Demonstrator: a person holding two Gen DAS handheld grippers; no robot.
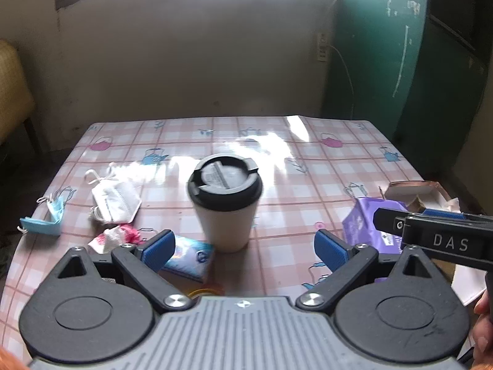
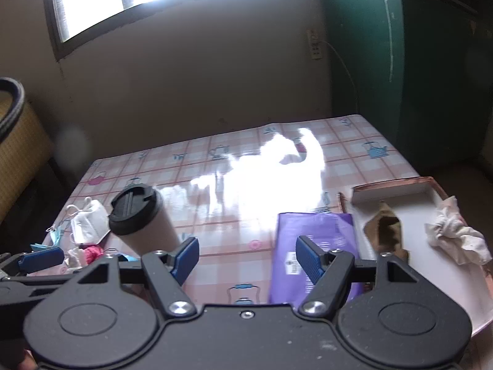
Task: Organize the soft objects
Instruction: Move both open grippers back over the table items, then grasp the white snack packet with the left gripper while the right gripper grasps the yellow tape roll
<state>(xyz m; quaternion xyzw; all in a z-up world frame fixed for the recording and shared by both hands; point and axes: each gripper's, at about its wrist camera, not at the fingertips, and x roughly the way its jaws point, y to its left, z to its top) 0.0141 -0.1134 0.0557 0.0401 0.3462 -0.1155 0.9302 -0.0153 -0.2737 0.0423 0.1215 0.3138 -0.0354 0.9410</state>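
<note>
My left gripper (image 1: pixel 243 248) hangs over the near edge of the table (image 1: pixel 308 166) with its jaws spread wide and nothing between them; the white cup (image 1: pixel 226 206) with the black lid stands just beyond them, in the middle of the checked cloth. My right gripper (image 2: pixel 246 260) also stands wide apart and empty, above the near edge, with the purple packet (image 2: pixel 311 246) lying flat just past its right finger. Toward the left edge lie the soft things: a white face mask (image 1: pixel 115 200), a blue face mask (image 1: pixel 50 219) nearer the corner, a crumpled pink-and-white wrapper (image 1: pixel 115 237) and a blue tissue pack (image 1: pixel 189 256) by the near edge. At the right edge sits an open box lid (image 2: pixel 428 212) holding a crumpled cloth (image 2: pixel 456 237) and a brown piece (image 2: pixel 386 231).
</note>
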